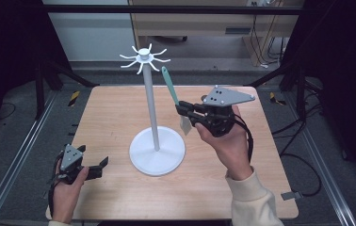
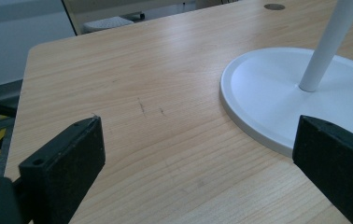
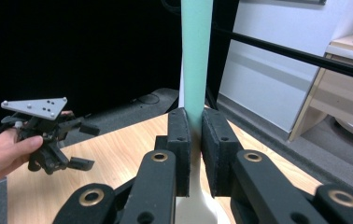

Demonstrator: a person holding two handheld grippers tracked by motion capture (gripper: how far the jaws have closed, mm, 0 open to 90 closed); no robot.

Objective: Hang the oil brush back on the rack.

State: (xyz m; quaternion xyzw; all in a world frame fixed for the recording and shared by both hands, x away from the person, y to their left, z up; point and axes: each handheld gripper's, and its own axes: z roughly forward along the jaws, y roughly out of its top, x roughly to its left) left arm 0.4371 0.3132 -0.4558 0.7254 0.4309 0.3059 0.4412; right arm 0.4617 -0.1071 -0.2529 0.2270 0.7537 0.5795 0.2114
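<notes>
One slow lift w/ right gripper [image 1: 184,109], clamped on teal-handled spatula [image 1: 171,87] held aloft beside white hook stand [image 1: 150,99], aiming handle end onto a hook; left gripper [image 1: 101,164] wide open, empty, resting on surface [image 1: 119,113].

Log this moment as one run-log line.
right gripper: shut on green-handled spatula, raised beside white hook stand | left gripper: open, over wooden table

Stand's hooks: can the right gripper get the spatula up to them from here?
Probably yes. The right gripper holds the spatula just right of the hooks, handle tip slightly below them, with open air between.
</notes>
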